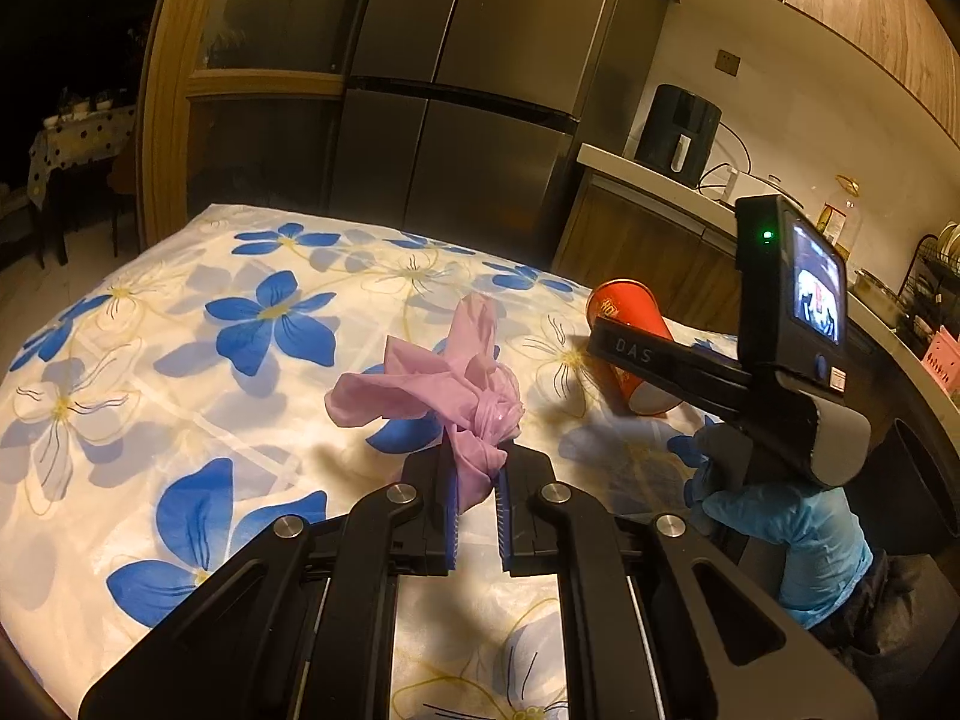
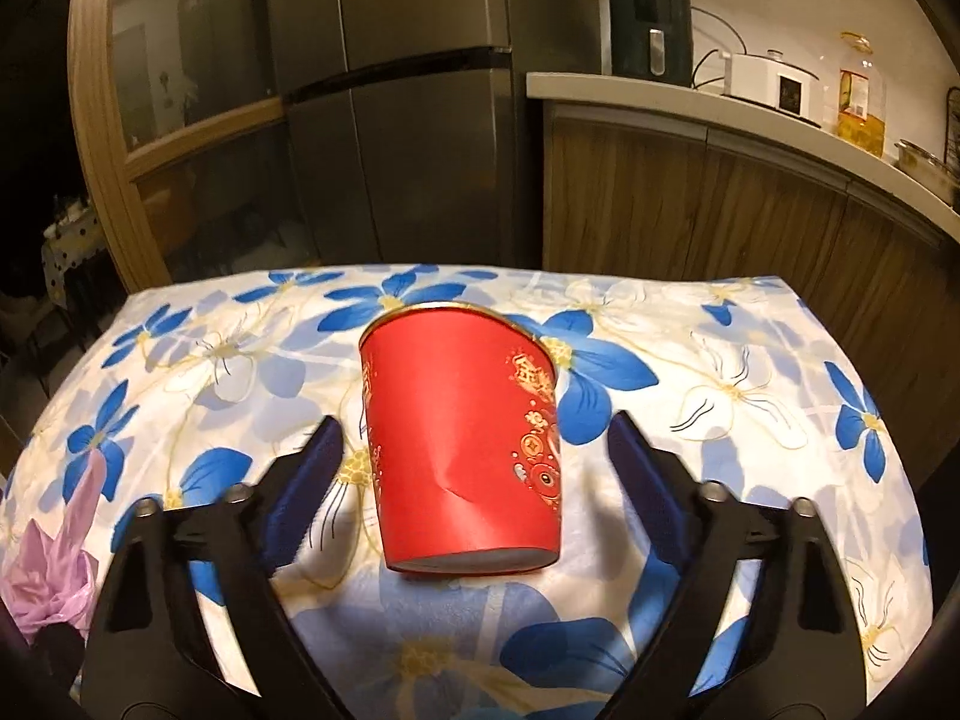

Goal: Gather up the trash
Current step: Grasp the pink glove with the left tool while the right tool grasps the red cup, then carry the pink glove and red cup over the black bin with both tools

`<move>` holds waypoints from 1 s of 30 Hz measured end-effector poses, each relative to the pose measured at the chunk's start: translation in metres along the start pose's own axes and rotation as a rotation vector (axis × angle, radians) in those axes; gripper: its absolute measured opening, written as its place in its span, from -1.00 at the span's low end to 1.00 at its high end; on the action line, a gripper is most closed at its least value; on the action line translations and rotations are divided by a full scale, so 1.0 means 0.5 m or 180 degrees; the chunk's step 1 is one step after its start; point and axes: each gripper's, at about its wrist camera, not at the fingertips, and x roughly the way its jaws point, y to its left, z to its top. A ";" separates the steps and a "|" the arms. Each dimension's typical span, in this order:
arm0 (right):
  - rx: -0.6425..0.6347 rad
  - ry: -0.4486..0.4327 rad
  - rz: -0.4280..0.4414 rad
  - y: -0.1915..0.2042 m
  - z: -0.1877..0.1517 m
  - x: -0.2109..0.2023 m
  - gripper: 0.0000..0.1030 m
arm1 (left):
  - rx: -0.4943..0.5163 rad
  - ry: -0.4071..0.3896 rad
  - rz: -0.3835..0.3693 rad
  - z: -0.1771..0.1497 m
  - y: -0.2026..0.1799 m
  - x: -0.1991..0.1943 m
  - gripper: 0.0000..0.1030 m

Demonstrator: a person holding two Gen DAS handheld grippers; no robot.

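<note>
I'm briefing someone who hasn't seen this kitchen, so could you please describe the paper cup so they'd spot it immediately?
Start at the table with the blue-flower tablecloth before the grey fridge. Lying on its side there, between the open right gripper's fingers, is the red paper cup; gold print and a dented wall distinguish it from the pink plastic bag.

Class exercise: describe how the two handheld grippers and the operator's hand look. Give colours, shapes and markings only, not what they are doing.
The left gripper has black linkage arms with silver pivot bolts and blue ribbed finger pads. The right gripper is built alike; seen from the side, its black body carries white "DAS" lettering, a small screen, a green light and a grey cylindrical part. The right hand wears a blue glove.
</note>
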 end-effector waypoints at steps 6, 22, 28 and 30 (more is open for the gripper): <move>-0.0057 -0.0039 -0.0015 0.005 -0.005 -0.007 0.21 | 0.0007 0.0007 0.0003 -0.001 0.000 0.003 -0.82; 0.0093 -0.0383 0.0114 -0.071 -0.076 -0.193 0.17 | 0.0144 -0.0051 0.0056 0.008 -0.029 -0.013 -0.82; 0.0237 -0.0479 0.0112 -0.131 -0.122 -0.278 0.17 | 0.0289 -0.0096 0.0004 0.010 -0.071 -0.024 -0.82; 0.0269 -0.0511 0.0075 -0.153 -0.132 -0.303 0.17 | 0.0321 -0.0087 -0.0053 0.010 -0.095 -0.026 -0.82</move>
